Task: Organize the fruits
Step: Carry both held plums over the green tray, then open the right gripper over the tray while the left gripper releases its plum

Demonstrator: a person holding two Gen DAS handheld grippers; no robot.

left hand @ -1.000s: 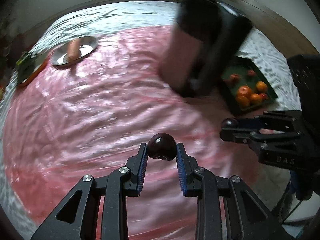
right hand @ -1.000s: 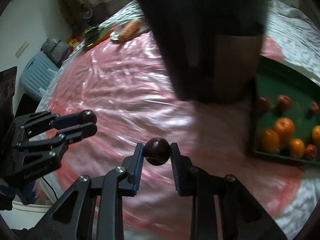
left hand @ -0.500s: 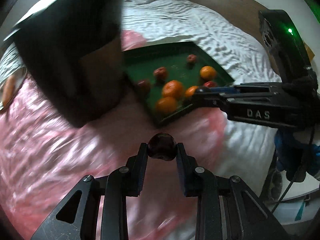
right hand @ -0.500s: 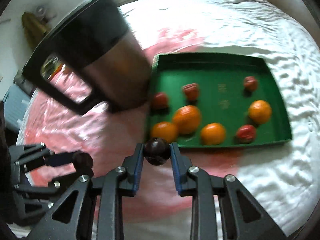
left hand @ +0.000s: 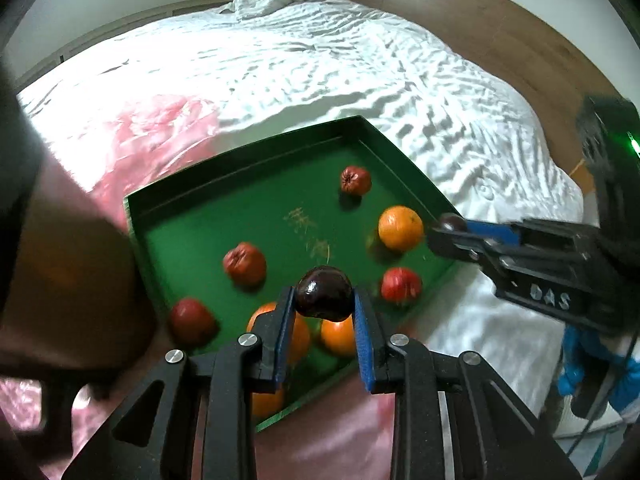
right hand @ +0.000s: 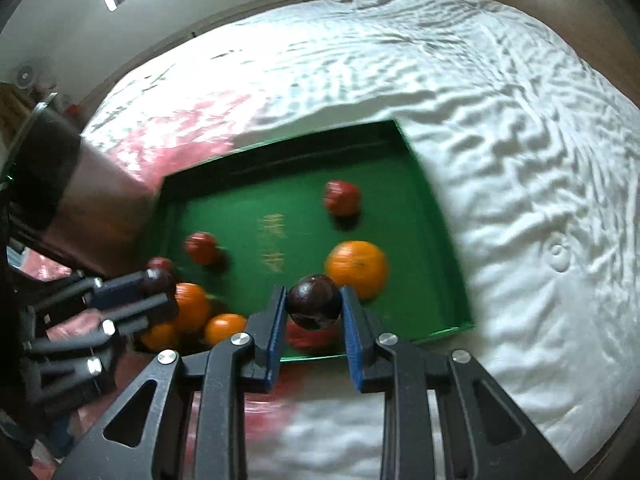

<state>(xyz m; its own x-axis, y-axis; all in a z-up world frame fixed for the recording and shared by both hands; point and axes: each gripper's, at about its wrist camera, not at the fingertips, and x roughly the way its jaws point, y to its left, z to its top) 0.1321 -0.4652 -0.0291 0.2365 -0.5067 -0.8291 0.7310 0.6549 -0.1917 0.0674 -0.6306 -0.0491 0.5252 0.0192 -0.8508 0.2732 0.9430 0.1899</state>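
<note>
Both claws loaded over the tray.
Your left claw and right claw each pinch a dark fruit above it, likely ready to drop among oranges.

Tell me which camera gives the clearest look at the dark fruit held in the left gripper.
The left wrist view: the dark fruit sits large and central, pinched in the left gripper above the green tray. The right wrist view shows the same fruit only small and blurred at the left edge, partly hidden by the fingers holding it.
</note>
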